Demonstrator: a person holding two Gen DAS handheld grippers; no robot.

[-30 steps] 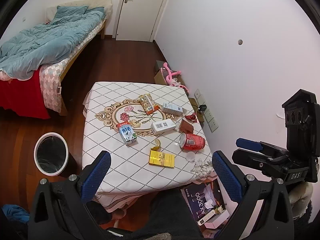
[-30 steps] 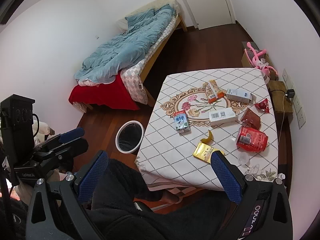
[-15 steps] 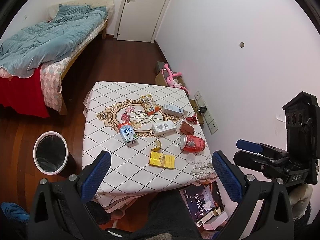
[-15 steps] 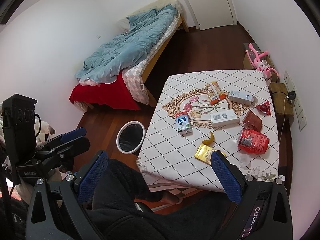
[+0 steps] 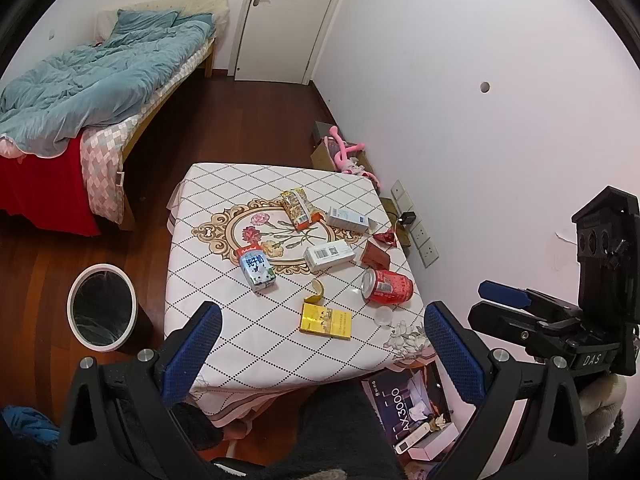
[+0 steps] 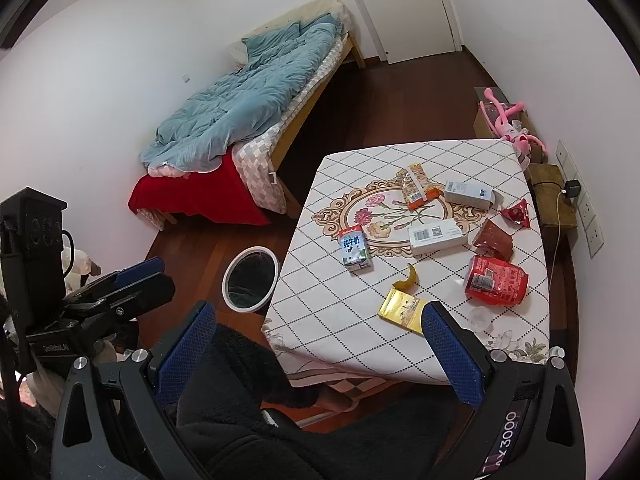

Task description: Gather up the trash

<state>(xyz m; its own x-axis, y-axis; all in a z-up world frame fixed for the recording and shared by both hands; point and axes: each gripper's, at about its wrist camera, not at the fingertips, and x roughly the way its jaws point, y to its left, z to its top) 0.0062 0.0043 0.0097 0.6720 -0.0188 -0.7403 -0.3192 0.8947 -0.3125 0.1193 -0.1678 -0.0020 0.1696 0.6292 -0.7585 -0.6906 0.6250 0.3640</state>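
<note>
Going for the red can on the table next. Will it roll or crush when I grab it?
The red can lies on its side on the tablecloth, so a nudge would probably roll it. It looks like thin metal and is likely empty and light; a hard squeeze may dent it. Both grippers are open, well short of it.

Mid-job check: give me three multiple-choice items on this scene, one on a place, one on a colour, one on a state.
1. Where is the bin?
A. on the floor beside the table
B. on the table
C. on the bed

2. What colour is the can?
A. green
B. red
C. black

3. How is the milk carton standing?
A. crushed flat
B. hanging off the edge
C. upright

Answers: 1 A, it sits on the wood floor by the table; 2 B, red body; 3 C, it stands on its base.
</note>
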